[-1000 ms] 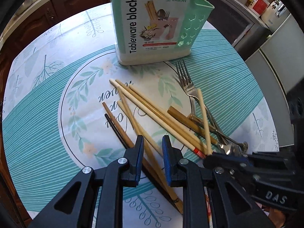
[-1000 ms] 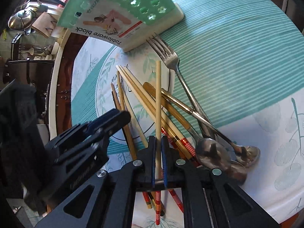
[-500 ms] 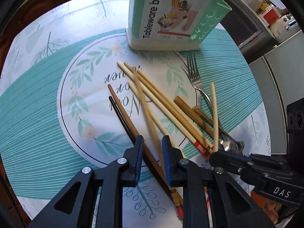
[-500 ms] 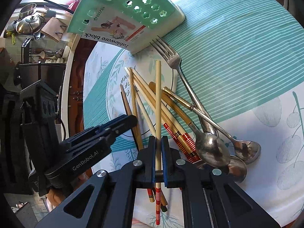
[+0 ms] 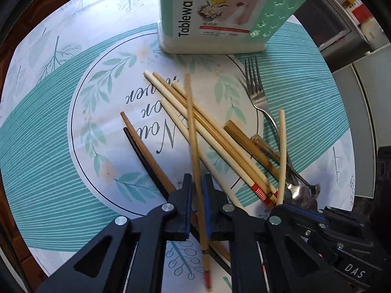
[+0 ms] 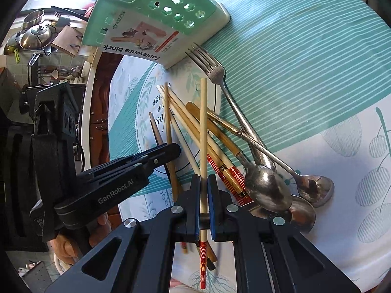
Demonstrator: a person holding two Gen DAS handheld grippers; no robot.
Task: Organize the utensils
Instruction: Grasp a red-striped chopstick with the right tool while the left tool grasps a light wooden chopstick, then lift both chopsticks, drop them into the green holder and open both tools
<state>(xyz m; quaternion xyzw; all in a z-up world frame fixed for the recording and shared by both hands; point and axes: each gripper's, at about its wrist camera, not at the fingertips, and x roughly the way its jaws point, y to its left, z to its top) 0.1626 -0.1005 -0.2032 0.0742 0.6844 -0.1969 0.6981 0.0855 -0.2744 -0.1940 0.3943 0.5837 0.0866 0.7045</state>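
We are working over a round table [image 5: 48, 161] covered in a teal leaf-print cloth, where a mint-green tableware block [image 5: 220, 12] is standing upright at the far side. Between it and us, a pile of loose chopsticks [image 5: 215, 134] is lying crossed beside a fork [image 5: 256, 92] and spoons [image 6: 268, 188]. Our left gripper [image 5: 196, 190] is pinching a tan chopstick [image 5: 191, 134], its jaws closed on the shaft. Our right gripper [image 6: 203, 190] is clamping a pale chopstick [image 6: 203, 122] with a red-striped end, angled above the pile.
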